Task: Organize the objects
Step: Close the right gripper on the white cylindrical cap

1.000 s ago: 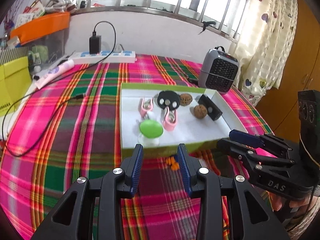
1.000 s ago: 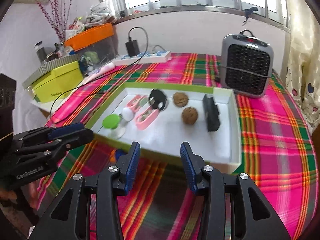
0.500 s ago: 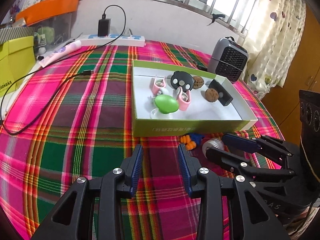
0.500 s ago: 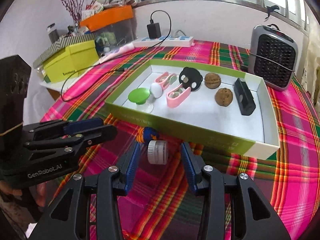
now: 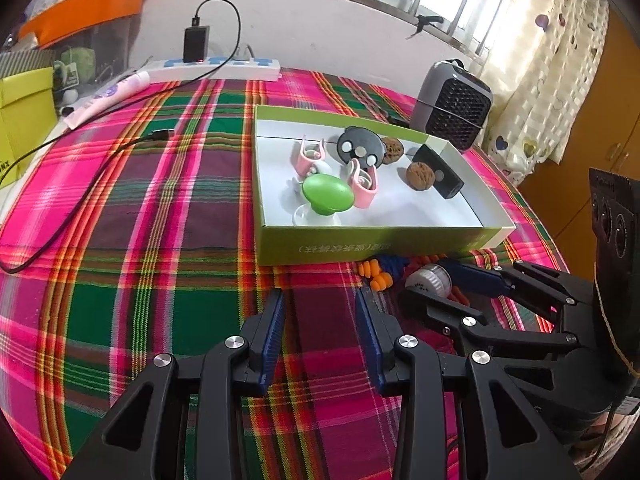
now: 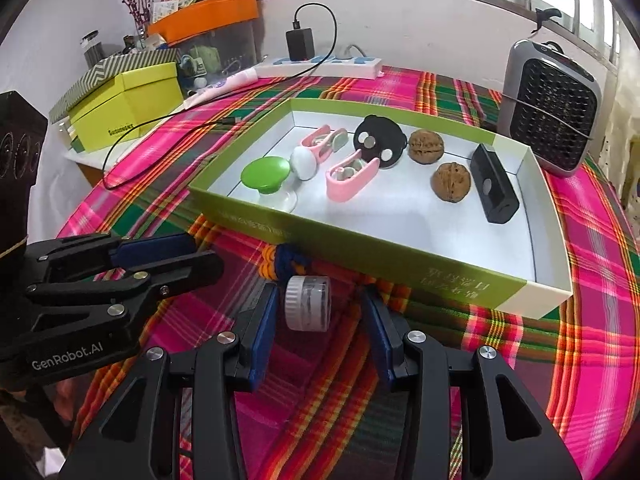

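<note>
On our left, the left claw (image 6: 200,256) hangs spread and empty over the desk (image 5: 160,240), beside the work. Between the right claw's (image 6: 318,312) spread pads lies the small white jar (image 6: 308,303) on its side, its axis running across the gap, touched by neither pad. We judge the right claw nearer. Just beyond sit the blue-orange toy (image 6: 286,262) and the tray's (image 6: 360,252) green wall, so room ahead is tight; the lift must go up.
</note>
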Action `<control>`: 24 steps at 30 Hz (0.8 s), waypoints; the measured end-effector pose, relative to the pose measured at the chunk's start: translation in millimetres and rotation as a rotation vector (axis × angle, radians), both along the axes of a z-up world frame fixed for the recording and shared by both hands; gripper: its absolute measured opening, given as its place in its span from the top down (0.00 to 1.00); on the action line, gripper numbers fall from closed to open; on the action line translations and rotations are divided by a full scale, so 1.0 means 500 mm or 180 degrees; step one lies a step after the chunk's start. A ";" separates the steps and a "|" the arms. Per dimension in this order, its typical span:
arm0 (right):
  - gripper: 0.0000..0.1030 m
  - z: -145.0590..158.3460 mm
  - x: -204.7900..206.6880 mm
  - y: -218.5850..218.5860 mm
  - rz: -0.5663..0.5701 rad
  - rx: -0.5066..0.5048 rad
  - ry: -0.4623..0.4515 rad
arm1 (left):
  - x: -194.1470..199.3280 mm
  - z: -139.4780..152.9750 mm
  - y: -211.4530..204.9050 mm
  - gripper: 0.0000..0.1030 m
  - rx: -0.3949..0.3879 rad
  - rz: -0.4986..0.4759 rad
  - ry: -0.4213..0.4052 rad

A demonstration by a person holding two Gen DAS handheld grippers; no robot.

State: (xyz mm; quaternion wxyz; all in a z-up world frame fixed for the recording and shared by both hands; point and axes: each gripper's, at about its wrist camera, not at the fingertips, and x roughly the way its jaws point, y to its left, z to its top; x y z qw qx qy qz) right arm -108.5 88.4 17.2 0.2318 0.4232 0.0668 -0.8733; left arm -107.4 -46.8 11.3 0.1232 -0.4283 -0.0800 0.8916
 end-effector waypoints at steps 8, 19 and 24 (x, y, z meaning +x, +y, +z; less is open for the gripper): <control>0.81 0.002 0.004 0.008 0.0016 0.0011 0.0015 | -0.004 -0.003 0.014 0.66 0.0002 -0.0084 -0.0018; 0.81 0.002 0.013 0.056 -0.0126 0.0011 0.0014 | -0.019 0.001 0.054 0.59 -0.0031 -0.0257 -0.0014; 0.81 0.004 0.013 0.083 -0.0214 -0.0017 0.0027 | -0.028 0.001 0.078 0.59 -0.0061 -0.0305 -0.0026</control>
